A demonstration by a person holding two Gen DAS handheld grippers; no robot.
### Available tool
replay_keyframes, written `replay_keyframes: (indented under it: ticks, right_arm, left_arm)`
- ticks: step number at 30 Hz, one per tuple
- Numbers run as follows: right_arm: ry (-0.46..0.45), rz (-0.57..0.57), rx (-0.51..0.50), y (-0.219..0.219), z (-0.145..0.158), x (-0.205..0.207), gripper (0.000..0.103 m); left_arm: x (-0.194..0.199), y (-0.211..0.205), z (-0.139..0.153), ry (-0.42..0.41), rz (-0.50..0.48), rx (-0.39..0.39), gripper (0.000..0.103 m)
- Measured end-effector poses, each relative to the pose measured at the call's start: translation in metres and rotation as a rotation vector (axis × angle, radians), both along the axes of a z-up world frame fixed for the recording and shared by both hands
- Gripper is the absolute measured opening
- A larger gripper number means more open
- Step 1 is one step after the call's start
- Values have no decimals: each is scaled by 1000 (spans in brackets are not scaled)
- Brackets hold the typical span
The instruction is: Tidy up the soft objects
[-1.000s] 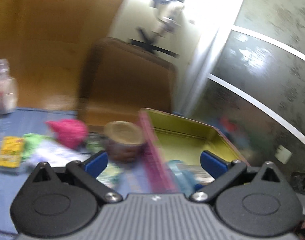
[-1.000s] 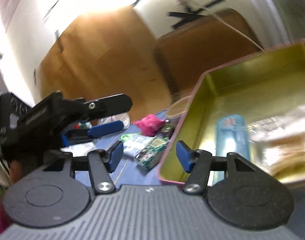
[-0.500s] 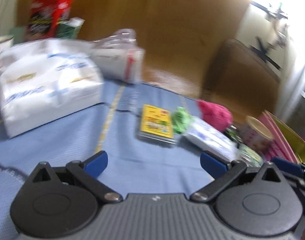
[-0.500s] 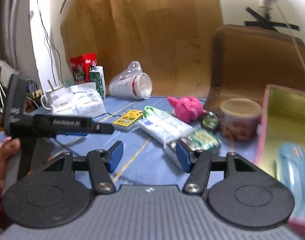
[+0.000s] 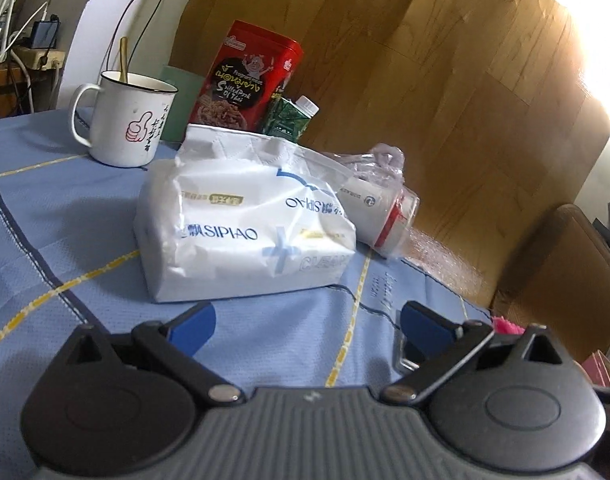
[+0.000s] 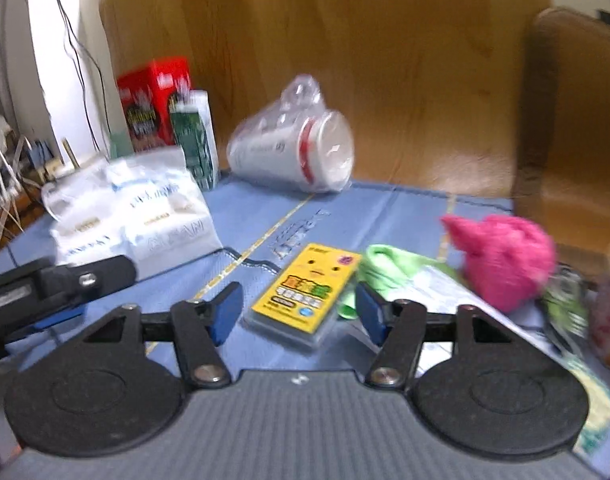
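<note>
Right now we see the tissue pack (image 5: 241, 224) lying flat on the blue cloth (image 5: 65, 240), dead ahead at 12 o'clock of the left gripper (image 5: 305, 326); long axis runs roughly 9 to 3 in the left wrist view, torn top flap pointing up toward 12. Left jaws stand wide apart, nothing btwn them, pack not touched. Right gripper (image 6: 299, 310) jaws are opening, only cloth and the near end of the yellow card pack (image 6: 305, 296) seen btwn them, pads not pressing on it. Card pack's long axis runs approx 7 to 1.

Left view only: white mug (image 5: 125, 120) w/ thumbs-up drawing and a spoon at 10 o'clock. Right view only: pink fuzzy item (image 6: 505, 260) at 2 o'clock, green cloth (image 6: 389, 268) just beside the card pack, plus the left gripper's finger at 9. Both views show the bagged paper cups (image 6: 301, 152) on their side, red tin (image 5: 249, 80), green carton (image 5: 289, 120).

Legible txt: "SIPIAO" on the tissue pack, partial "CLEAN"; tin reads approx "Skilled Pork", rest unclear. Right view too blurred to read.
</note>
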State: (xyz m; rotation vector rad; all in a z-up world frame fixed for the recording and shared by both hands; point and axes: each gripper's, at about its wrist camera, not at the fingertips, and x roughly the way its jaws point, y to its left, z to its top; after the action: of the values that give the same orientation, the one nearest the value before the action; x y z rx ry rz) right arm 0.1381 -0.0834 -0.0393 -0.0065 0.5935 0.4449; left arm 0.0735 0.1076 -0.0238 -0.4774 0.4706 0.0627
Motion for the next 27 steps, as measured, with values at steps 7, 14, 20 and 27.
replay_keyframes:
  ticks: [7, 14, 20, 27]
  right_arm:
    - [3, -9, -64, 9, -7, 7, 67]
    - [-21, 107, -77, 3, -9, -42, 63]
    - [-83, 276, -153, -11, -9, -116, 64]
    - [-74, 183, -104, -65, -15, -165, 64]
  left_arm:
    - [1, 0, -2, 16, -22, -25, 102]
    - [4, -6, -2, 13, -62, -3, 102]
    - [7, -31, 1, 10, -251, 64, 102]
    - [8, -65, -6, 62, -571, 54, 103]
